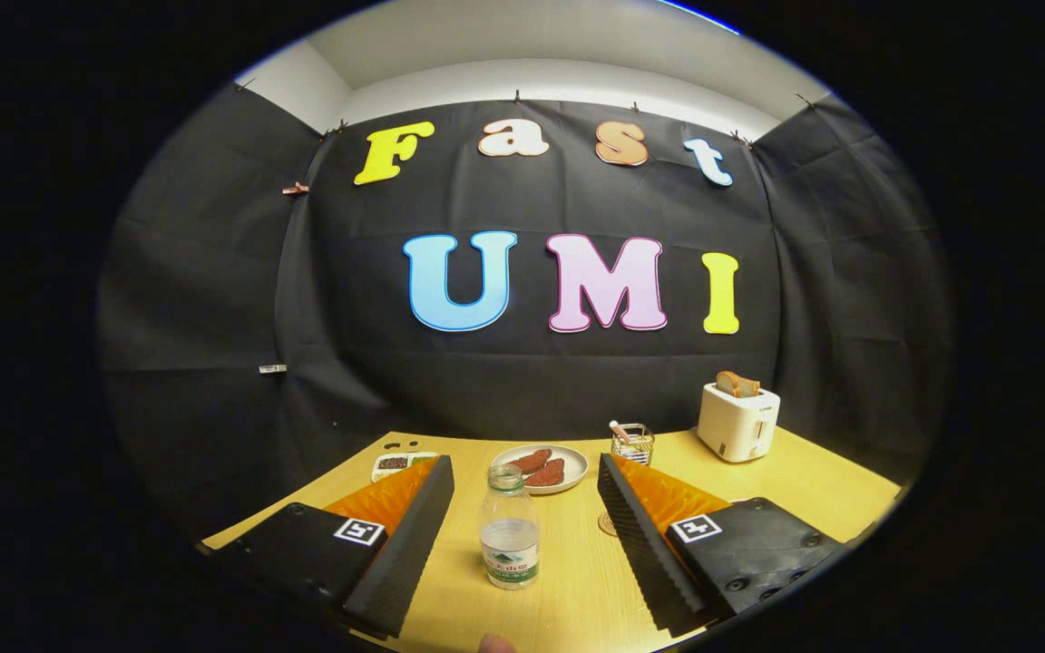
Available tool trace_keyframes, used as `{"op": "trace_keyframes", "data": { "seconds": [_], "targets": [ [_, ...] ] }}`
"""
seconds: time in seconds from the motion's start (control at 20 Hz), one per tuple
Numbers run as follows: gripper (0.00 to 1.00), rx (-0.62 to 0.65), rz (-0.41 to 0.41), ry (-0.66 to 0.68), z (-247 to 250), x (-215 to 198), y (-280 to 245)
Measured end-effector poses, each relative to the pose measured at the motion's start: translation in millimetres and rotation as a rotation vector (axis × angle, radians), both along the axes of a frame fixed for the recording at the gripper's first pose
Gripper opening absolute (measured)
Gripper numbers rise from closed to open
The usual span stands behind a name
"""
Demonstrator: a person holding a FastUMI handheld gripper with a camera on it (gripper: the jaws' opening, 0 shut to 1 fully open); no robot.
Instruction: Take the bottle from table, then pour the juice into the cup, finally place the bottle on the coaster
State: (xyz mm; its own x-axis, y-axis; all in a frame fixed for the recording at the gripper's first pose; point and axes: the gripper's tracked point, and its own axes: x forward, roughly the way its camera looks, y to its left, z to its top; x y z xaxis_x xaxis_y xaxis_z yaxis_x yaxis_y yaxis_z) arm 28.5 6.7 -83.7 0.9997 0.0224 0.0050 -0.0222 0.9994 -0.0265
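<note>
Tool: the tool (525, 508) has its fingers spread wide apart, holding nothing.
Bottle: one clear plastic bottle (510, 528), uncapped, upright on the wooden bench (568, 589) between the fingers.
Plate: one white plate (542, 469) beyond, holding two reddish pieces.
Toaster: one white toaster (737, 422), bread inside.

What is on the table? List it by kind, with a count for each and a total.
Bottle, standing between the open fingers of the gripper: 1
Plate with food: 1
Toaster with bread in it: 1
Wire holder: 1
Small tray: 1
Coaster, partly hidden by a finger: 1
Total: 6
</note>
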Motion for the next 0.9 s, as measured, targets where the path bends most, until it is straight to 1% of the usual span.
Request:
{"op": "trace_keyframes", "data": {
  "seconds": [0.2, 0.55, 0.9],
  "targets": [
    [0.98, 0.03, -0.027, -0.011, -30, 13, -1],
    [0.98, 0.003, -0.028, 0.022, -82, 37, 7],
    [0.98, -0.006, -0.052, 0.054, -130, 66, 13]
  ]
}}
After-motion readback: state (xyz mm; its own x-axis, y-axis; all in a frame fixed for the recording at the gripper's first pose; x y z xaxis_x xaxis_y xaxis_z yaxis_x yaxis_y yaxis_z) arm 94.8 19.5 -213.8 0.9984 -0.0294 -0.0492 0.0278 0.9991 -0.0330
